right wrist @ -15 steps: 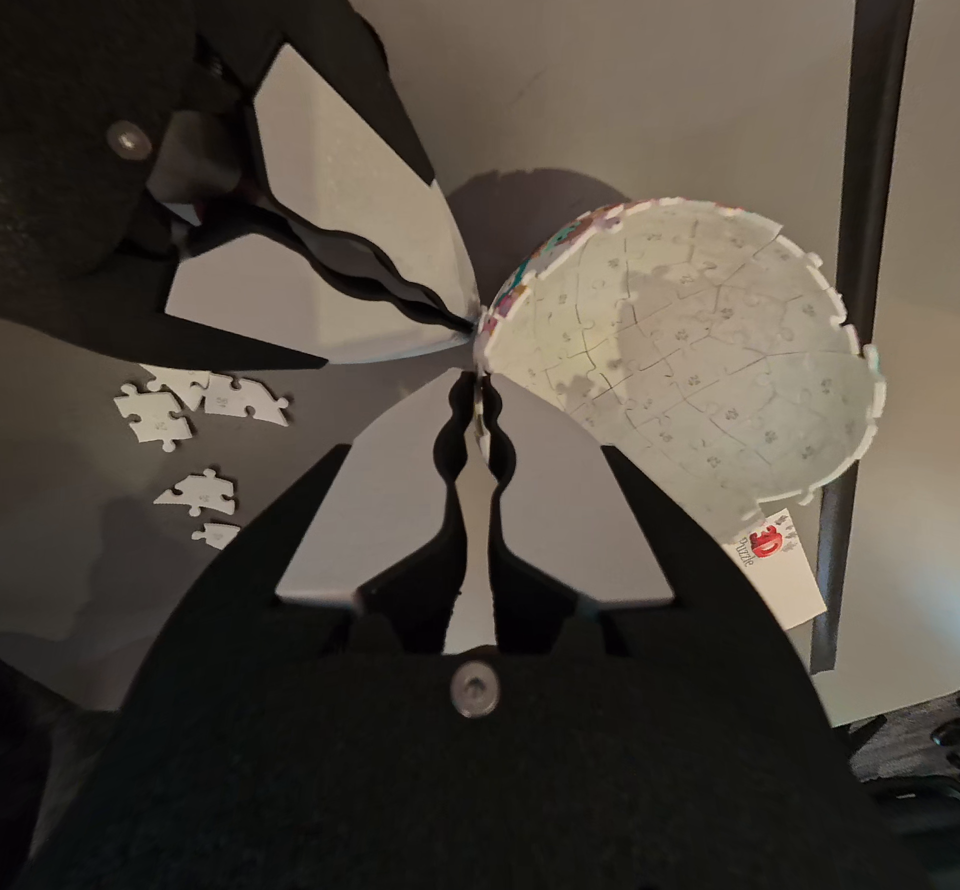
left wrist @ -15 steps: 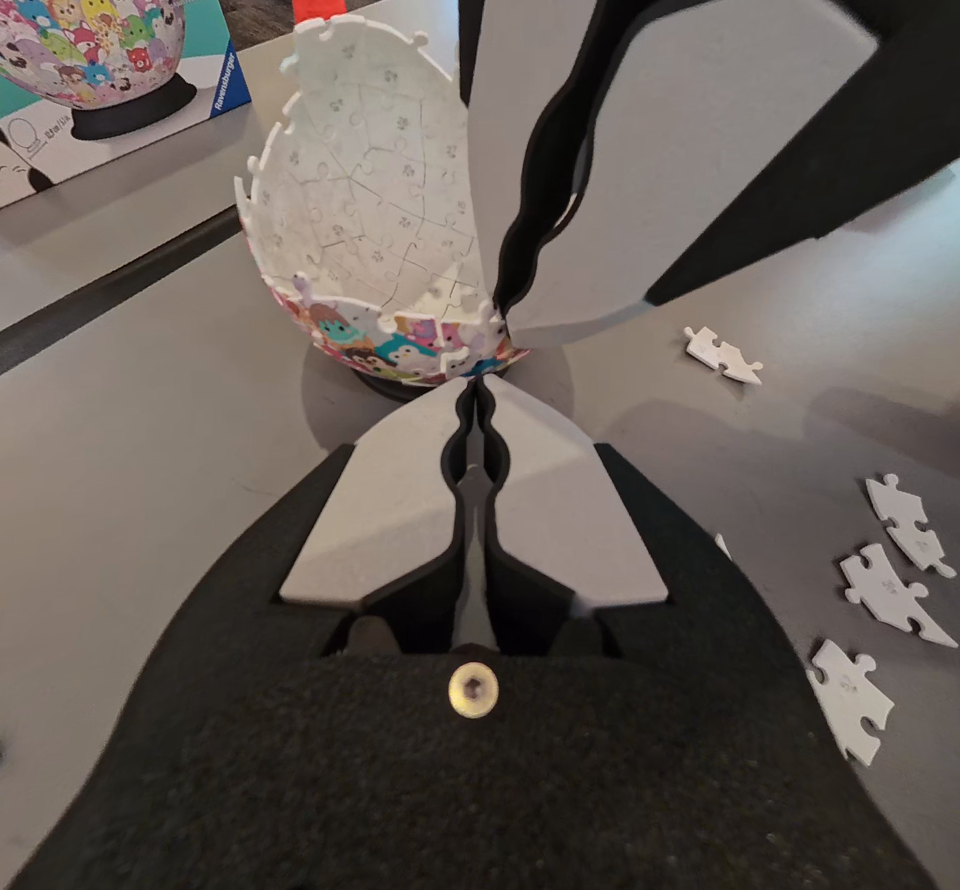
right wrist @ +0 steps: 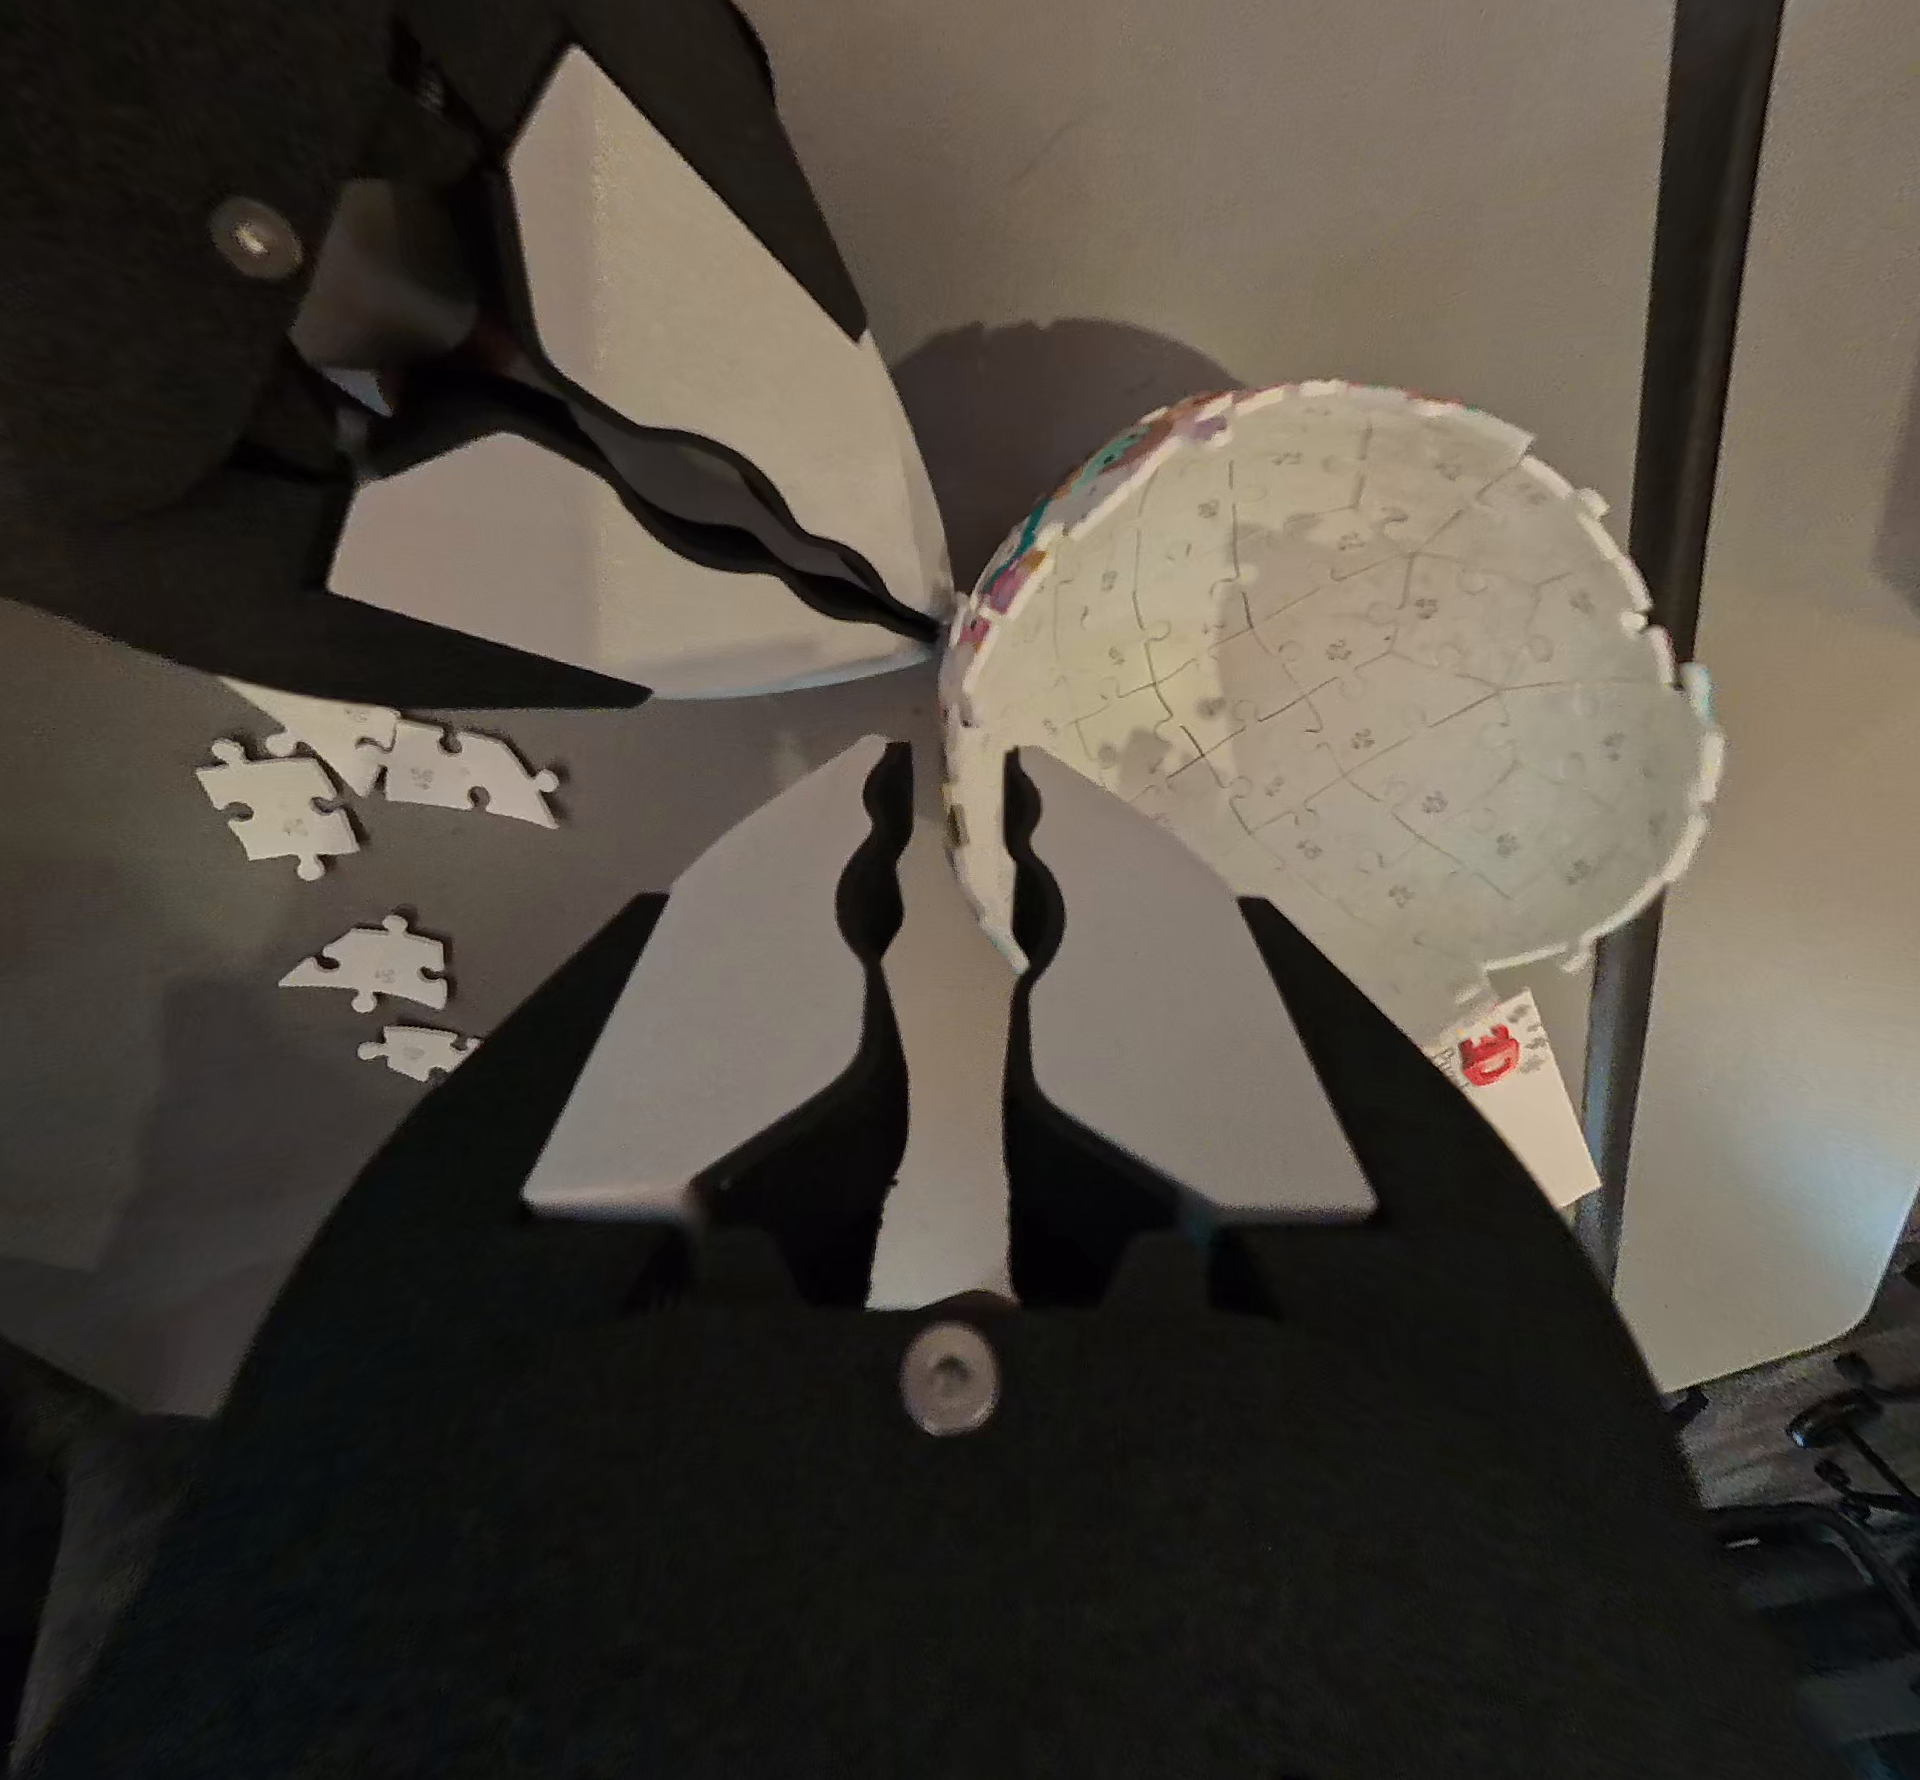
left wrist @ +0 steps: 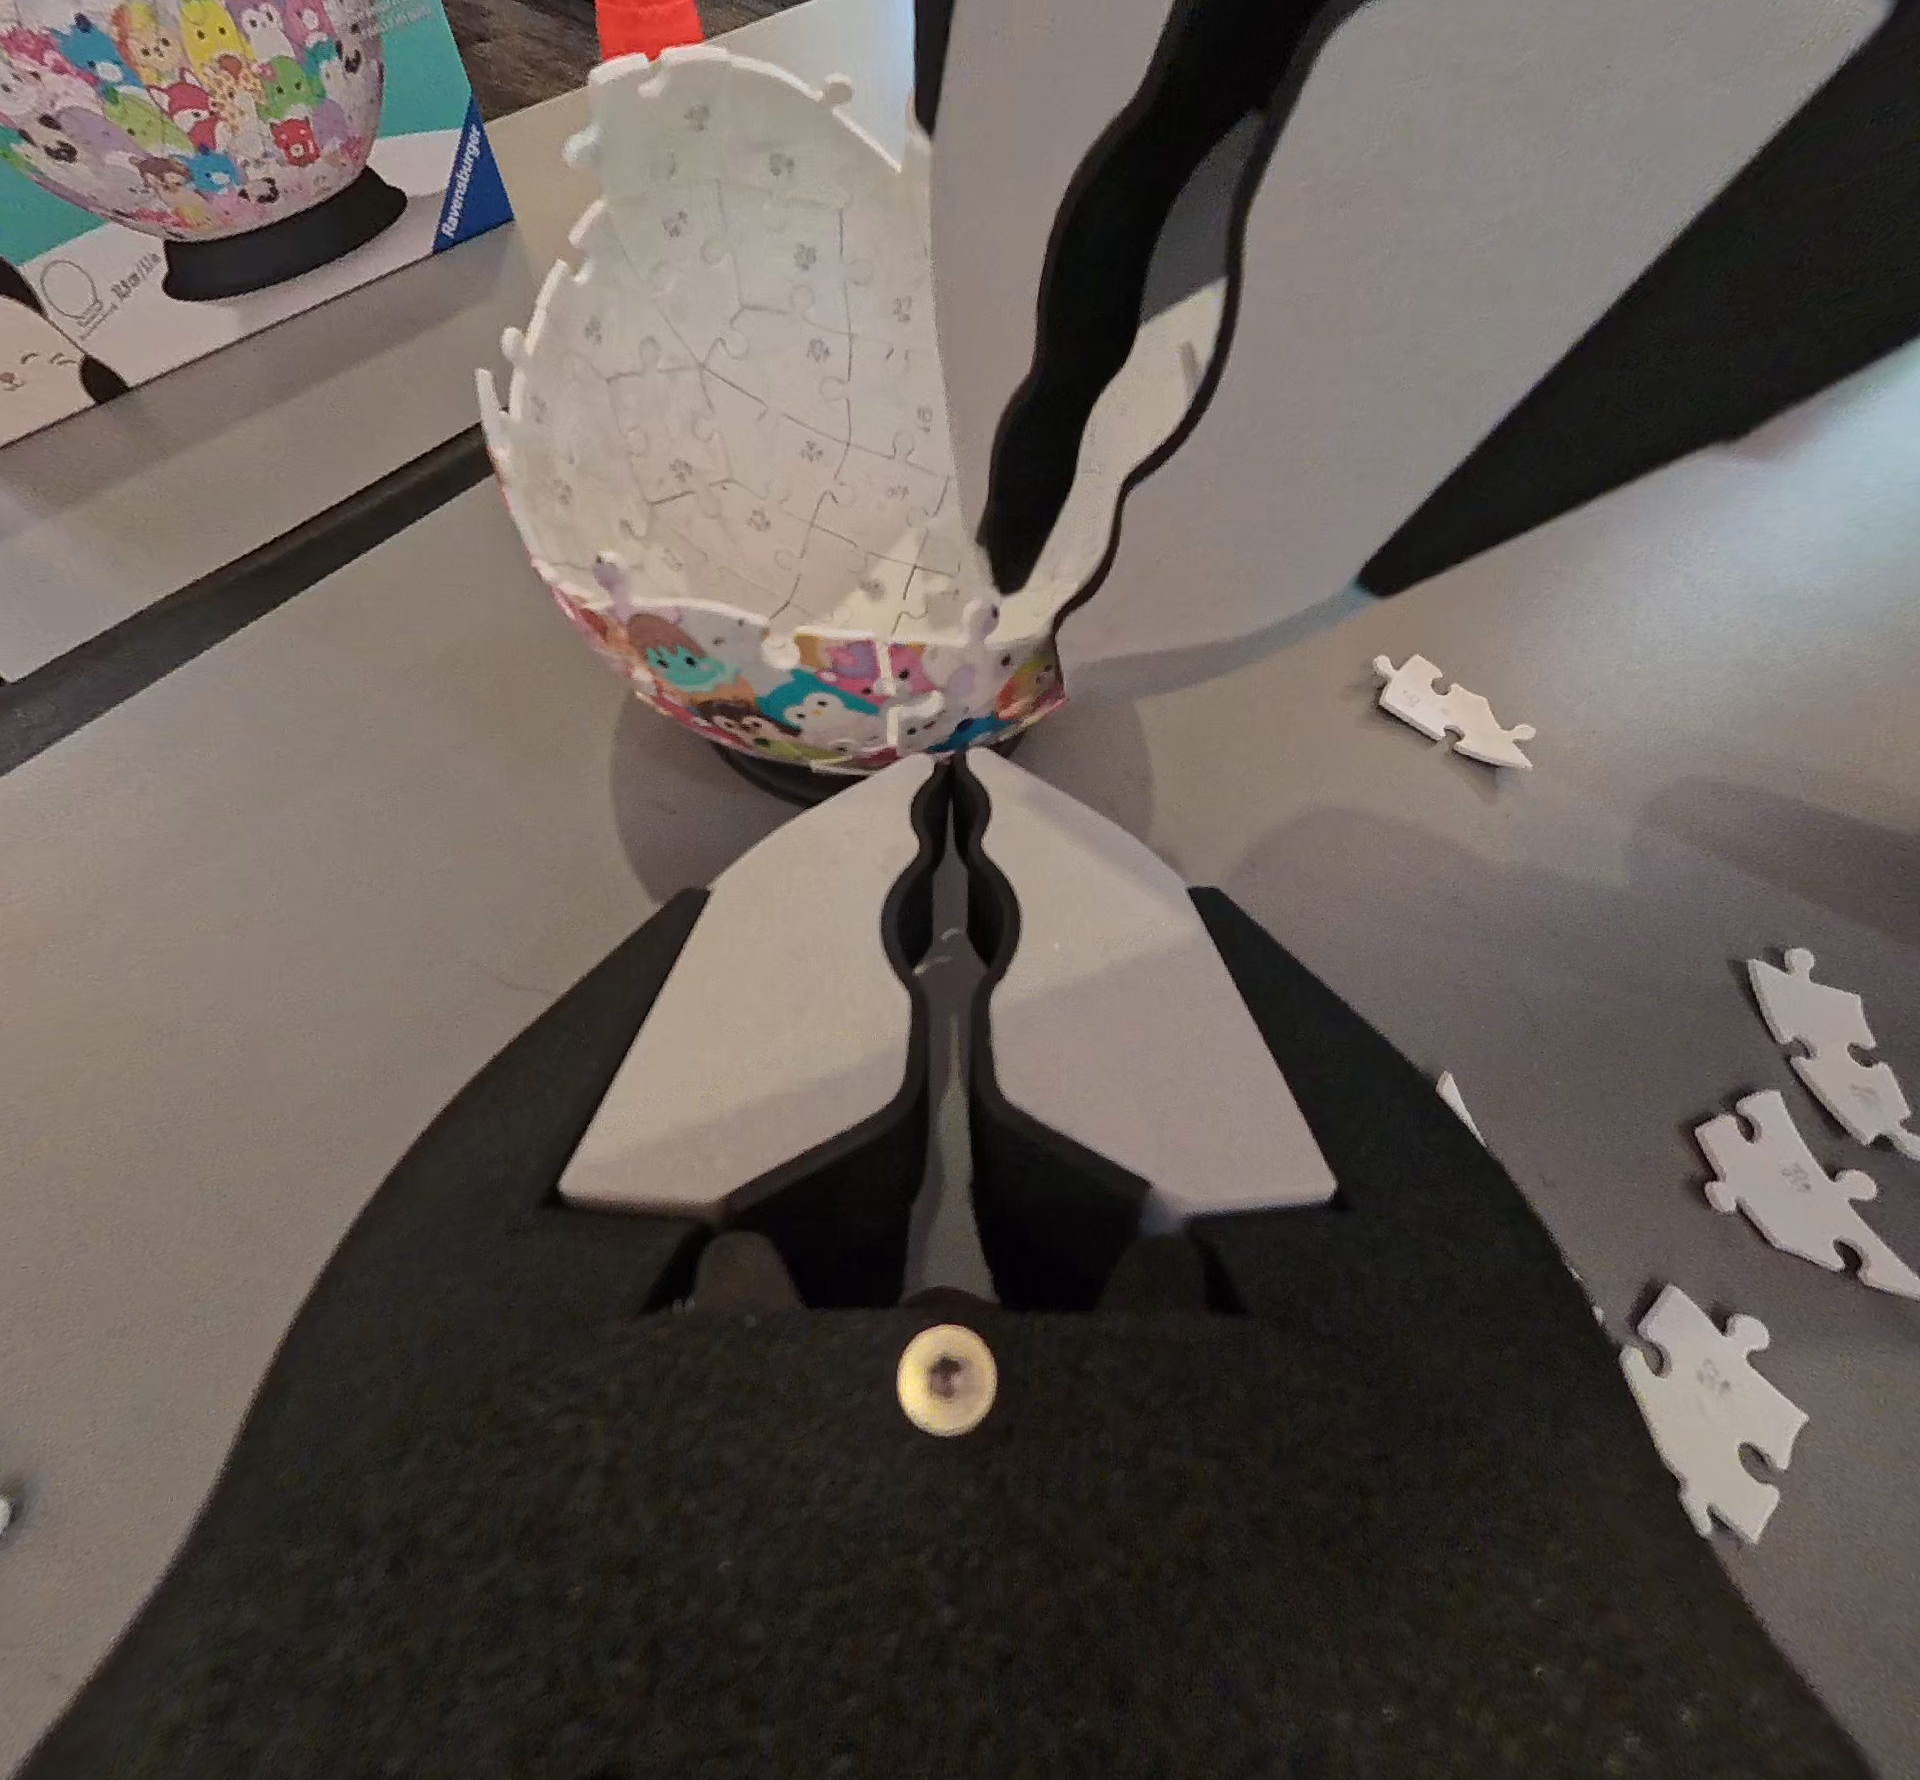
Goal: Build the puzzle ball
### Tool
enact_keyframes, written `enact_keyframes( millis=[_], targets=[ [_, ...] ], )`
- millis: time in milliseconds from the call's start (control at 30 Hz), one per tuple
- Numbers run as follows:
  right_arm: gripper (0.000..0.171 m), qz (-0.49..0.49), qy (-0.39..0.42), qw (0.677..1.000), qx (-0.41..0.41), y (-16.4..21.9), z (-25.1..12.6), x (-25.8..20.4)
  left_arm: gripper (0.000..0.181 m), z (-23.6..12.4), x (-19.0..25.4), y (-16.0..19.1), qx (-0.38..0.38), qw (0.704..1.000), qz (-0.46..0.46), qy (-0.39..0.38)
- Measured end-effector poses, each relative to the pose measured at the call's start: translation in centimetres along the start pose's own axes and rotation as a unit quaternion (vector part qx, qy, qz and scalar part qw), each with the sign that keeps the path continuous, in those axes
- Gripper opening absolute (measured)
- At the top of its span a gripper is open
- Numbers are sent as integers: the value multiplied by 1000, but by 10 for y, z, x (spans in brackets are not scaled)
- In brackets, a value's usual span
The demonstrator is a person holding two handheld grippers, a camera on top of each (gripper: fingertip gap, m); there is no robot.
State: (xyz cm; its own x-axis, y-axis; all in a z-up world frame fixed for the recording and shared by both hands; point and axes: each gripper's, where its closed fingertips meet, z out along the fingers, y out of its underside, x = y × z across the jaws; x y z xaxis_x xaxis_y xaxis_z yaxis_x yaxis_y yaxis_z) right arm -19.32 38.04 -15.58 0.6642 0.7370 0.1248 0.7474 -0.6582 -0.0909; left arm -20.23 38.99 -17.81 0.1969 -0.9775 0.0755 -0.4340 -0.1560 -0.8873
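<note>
Two grippers meet at the half-built puzzle ball [left wrist: 727, 400] standing on the grey counter [left wrist: 260, 899]: left gripper [left wrist: 951, 774], fingers together, tips against its coloured shell; right gripper [right wrist: 961, 764], fingers apart, straddles the rim; loose pieces [left wrist: 1787, 1200] lie nearby

Office-like room: grey tables [left wrist: 260, 899], chair bases [right wrist: 1849, 1450].

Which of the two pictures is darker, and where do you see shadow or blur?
Right wrist view: dimmer overall; a grey shadow lies inside the puzzle ball shell, and a dark one on the table behind it. Left wrist view: brighter and even; the right tongs show soft, blurred edges, and straight lines bend toward the frame's borders.
</note>
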Motion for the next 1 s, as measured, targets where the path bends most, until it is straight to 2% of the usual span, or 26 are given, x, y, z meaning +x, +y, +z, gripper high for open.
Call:
enact_keyframes(
  millis=[233, 467, 567, 767, 1000],
  targets=[
    [19, 7, 31, 999, 35, -6, -17, -1, 0, 0, 0, 0, 0, 1000, -3, 1],
    [33, -9, 100, 993, 57, -3, -9, -4, 0, 0, -2, 0, 1, 1000, -9, 0],
    [34, -16, 96, 994, 47, -6, -2, -4, 0, -1, -4, -1, 5, 1000, -20, 4],
    [30, -17, 88, 995, 32, -15, -2, 1, 0, -4, -8, -4, 17, 998, -58, 23],
    [10, -10, 79, 996, 37, -16, 4, 3, 0, -4, -8, -4, 15, 995, -82, 45]
  ],
)
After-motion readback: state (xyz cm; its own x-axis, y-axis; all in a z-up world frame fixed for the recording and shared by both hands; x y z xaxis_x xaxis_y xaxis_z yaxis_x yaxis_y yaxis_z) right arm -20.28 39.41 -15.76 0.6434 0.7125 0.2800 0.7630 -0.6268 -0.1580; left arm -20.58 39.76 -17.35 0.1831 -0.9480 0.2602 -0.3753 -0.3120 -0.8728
